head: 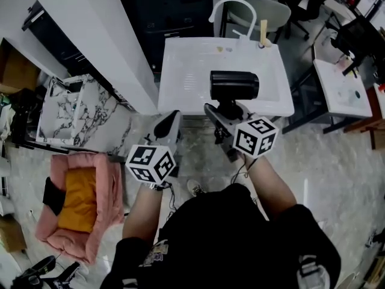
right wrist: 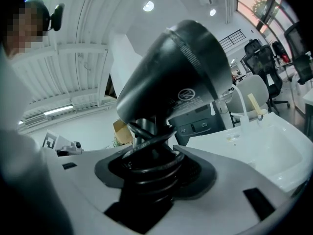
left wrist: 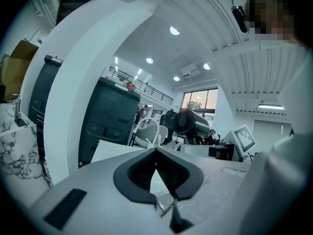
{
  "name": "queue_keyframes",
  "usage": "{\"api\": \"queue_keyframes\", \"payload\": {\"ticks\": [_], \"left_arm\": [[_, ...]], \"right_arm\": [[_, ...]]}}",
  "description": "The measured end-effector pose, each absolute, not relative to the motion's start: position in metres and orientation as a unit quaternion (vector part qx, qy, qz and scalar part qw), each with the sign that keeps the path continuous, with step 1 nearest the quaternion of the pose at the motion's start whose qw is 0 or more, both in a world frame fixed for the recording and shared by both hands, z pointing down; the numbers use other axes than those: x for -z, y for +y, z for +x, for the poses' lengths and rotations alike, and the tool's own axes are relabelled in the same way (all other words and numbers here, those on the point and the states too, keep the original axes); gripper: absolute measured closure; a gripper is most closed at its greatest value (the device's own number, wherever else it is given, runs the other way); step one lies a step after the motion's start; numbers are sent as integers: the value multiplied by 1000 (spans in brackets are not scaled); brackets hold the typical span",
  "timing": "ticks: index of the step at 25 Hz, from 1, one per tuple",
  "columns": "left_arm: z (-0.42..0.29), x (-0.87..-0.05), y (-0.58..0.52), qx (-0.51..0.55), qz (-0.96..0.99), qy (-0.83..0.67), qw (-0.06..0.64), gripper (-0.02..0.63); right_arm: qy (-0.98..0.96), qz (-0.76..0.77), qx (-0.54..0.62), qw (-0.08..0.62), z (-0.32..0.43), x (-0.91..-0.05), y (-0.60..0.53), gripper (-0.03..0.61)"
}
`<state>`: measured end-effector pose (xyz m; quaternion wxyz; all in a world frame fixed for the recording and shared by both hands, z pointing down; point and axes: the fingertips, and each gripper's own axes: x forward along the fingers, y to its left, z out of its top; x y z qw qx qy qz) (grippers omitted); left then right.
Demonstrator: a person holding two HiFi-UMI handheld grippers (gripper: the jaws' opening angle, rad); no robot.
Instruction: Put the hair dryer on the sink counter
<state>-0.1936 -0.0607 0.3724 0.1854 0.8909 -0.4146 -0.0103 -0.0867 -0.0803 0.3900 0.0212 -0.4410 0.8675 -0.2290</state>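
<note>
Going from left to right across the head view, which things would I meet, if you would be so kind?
In order: pink pet bed → left gripper → hair dryer → white desk.

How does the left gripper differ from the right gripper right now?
The right gripper grips the hair dryer by its cord-wrapped handle; the left gripper is shut and empty. The right gripper is at the edge of the sink counter; the left gripper is short of it. Both point toward the counter.
</note>
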Motion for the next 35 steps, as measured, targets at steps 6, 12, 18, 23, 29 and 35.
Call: {"api": "queue_keyframes", "payload": {"ticks": [6, 12, 18, 23, 29, 35], "left_arm": [[-208, -382, -77, 12, 894, -403, 197, 611], [-205, -393, -102, 10, 896, -394, 205, 611], [-188, -402, -143, 8, 895, -395, 205, 611], [-168, -413, -189, 3, 894, -398, 208, 611], [-154, -428, -242, -9, 891, -403, 209, 611], [-147, -443, -286, -17, 886, -408, 217, 611]], "right_arm": [[862, -444, 244, 14, -110, -400, -102, 350], [860, -445, 250, 8, -113, -410, -135, 350], [859, -437, 265, 0, -102, -427, -188, 351], [860, -428, 278, -9, -90, -445, -243, 350], [858, -420, 297, -12, -83, -465, -307, 350], [854, -411, 319, -15, -83, -486, -360, 350]]}}
